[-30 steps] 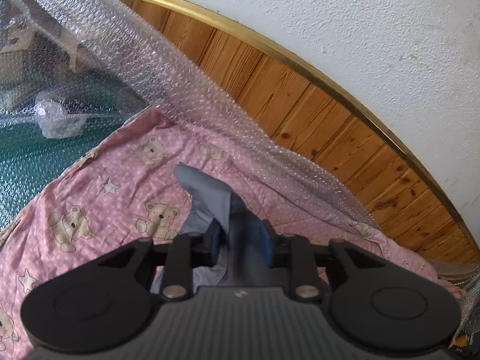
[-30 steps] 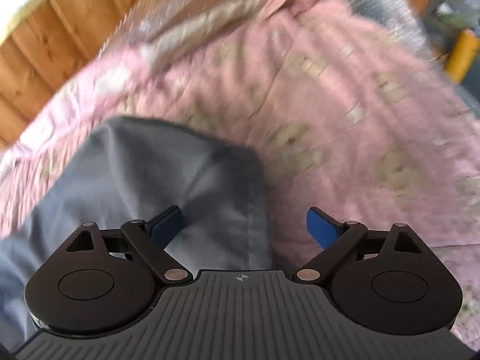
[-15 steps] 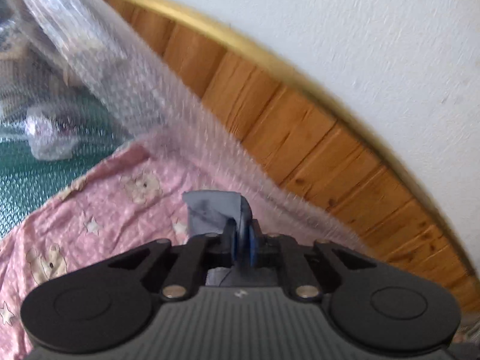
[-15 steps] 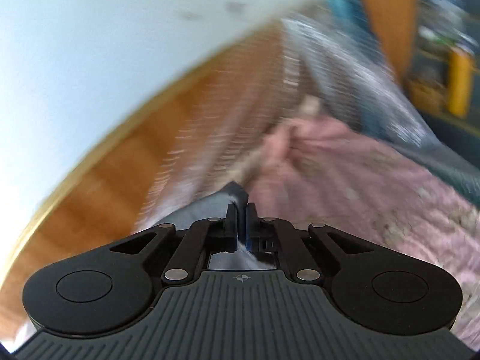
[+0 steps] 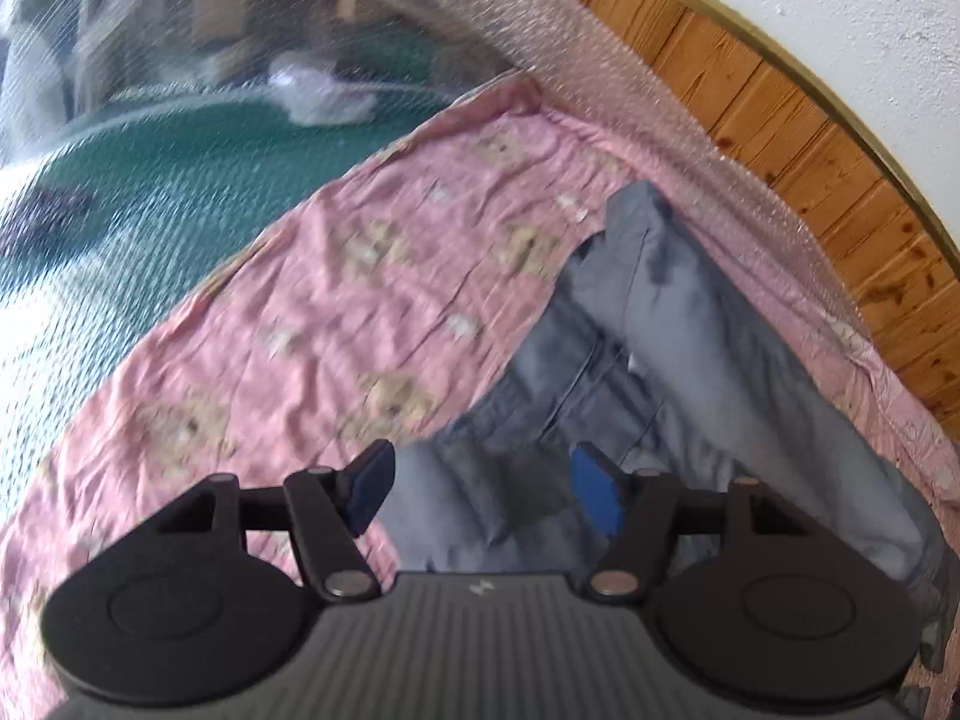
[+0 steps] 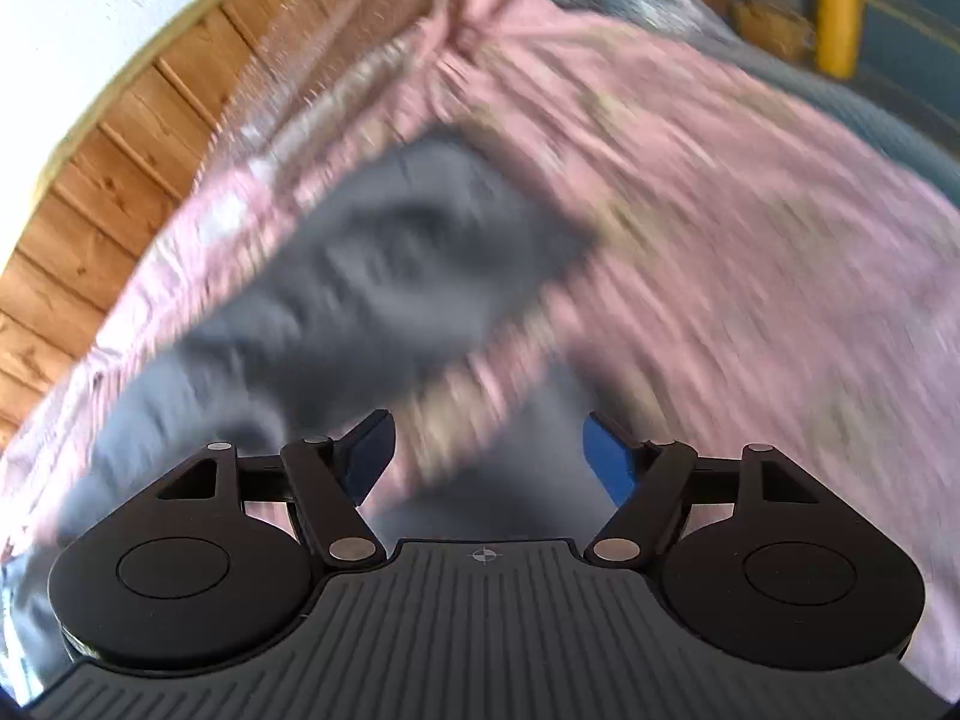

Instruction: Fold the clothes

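Left wrist view shows a grey garment (image 5: 672,372) lying on a pink sheet (image 5: 336,324) printed with teddy bears, close to the sheet's far edge, where bubble wrap (image 5: 606,66) runs along a wooden wall panel (image 5: 798,138). The cloth is a dull blue-grey with seams and creases, folded over so that layers overlap; what kind of garment it is cannot be told. Its long axis runs from a narrow end near the bubble wrap, up and away from the camera, down to a broader part at the lower right of the frame, roughly parallel to the panel. The left hand-held gripper (image 5: 485,489) hangs over the broad end; its jaws are opening and already stand wide, the blue pads clear of the cloth, which lies below the gap rather than pinched in it.

In the right wrist view, heavily blurred, the same garment (image 6: 384,276) appears as a dark grey band slanting from the lower left up toward the middle of the sheet (image 6: 720,228). The right hand-held gripper (image 6: 487,459) is also opening, its jaws wide apart and gripping nothing; blurred pink and grey cloth shows beneath the gap.
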{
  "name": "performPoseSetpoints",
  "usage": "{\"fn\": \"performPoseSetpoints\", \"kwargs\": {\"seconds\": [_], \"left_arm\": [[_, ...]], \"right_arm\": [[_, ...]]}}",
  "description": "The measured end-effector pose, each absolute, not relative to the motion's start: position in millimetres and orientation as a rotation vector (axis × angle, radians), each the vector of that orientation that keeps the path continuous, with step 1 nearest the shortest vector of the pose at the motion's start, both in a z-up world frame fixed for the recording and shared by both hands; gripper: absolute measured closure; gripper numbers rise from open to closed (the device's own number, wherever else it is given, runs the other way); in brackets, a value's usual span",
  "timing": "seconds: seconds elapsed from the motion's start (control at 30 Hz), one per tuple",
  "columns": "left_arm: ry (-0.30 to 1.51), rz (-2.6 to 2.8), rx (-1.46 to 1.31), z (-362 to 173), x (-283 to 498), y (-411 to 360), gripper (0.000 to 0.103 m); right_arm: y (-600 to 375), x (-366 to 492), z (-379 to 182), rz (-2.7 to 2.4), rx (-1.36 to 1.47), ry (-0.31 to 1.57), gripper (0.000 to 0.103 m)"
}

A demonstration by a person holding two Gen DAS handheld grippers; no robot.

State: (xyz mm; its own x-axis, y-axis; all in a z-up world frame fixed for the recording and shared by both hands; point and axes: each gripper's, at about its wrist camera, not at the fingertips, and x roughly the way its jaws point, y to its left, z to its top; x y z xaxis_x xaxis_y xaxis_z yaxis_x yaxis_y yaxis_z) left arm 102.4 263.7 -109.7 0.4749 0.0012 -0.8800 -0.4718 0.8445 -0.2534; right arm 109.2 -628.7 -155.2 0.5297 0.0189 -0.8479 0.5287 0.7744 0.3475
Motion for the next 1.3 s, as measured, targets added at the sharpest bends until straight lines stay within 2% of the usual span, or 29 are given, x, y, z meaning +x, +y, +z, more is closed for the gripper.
{"fn": "performPoseSetpoints", "kwargs": {"seconds": [0.13, 0.27, 0.4, 0.43, 0.47, 0.5, 0.53, 0.57, 0.7, 0.73, 0.77, 0.93, 1.03, 1.07, 1.17, 1.2, 1.3], "left_arm": [[1.073, 0.283, -0.584, -136, 84, 263, 0.033], [1.045, 0.220, -0.613, -149, 92, 255, 0.032], [1.110, 0.194, -0.554, -167, 99, 236, 0.038], [1.123, 0.190, -0.528, -171, 99, 231, 0.049], [1.131, 0.187, -0.497, -173, 99, 226, 0.069], [1.132, 0.176, -0.485, -175, 98, 223, 0.079], [1.129, 0.159, -0.487, -176, 97, 222, 0.094], [1.118, 0.148, -0.485, -175, 96, 221, 0.097], [1.024, 0.115, -0.536, -147, 90, 228, 0.100], [0.990, 0.104, -0.559, -135, 89, 232, 0.100], [0.952, 0.089, -0.580, -120, 86, 237, 0.100], [0.803, 0.012, -0.615, -52, 51, 266, 0.100], [0.858, 0.048, -0.615, -64, 21, 278, 0.101], [0.903, 0.068, -0.608, -77, 13, 280, 0.101], [1.045, 0.129, -0.624, -134, -8, 283, 0.101], [1.073, 0.142, -0.649, -150, -14, 284, 0.101], [1.081, 0.142, -0.688, -166, -28, 290, 0.100]], "right_arm": [[-584, 80, -150, -0.253, 0.653, 1.024, 0.028], [-545, 92, -144, -0.248, 0.656, 1.017, 0.011], [-528, 119, -164, -0.428, 0.508, 1.113, 0.013], [-526, 120, -169, -0.444, 0.494, 1.136, 0.015], [-523, 120, -171, -0.455, 0.478, 1.144, 0.015], [-521, 119, -173, -0.458, 0.464, 1.147, 0.018], [-519, 118, -174, -0.455, 0.452, 1.148, 0.029], [-518, 117, -177, -0.447, 0.449, 1.157, 0.047], [-520, 117, -185, -0.404, 0.410, 1.168, 0.073], [-518, 116, -182, -0.391, 0.395, 1.150, 0.085], [-516, 113, -174, -0.375, 0.372, 1.119, 0.087], [-502, 73, -106, -0.237, 0.231, 0.825, 0.089], [-502, 28, -92, -0.169, 0.149, 0.687, 0.088], [-506, 17, -100, -0.176, 0.134, 0.696, 0.085], [-537, -7, -161, -0.286, 0.269, 0.934, 0.075], [-544, -16, -174, -0.332, 0.307, 0.987, 0.075], [-550, -34, -175, -0.409, 0.381, 1.006, 0.074]]}}
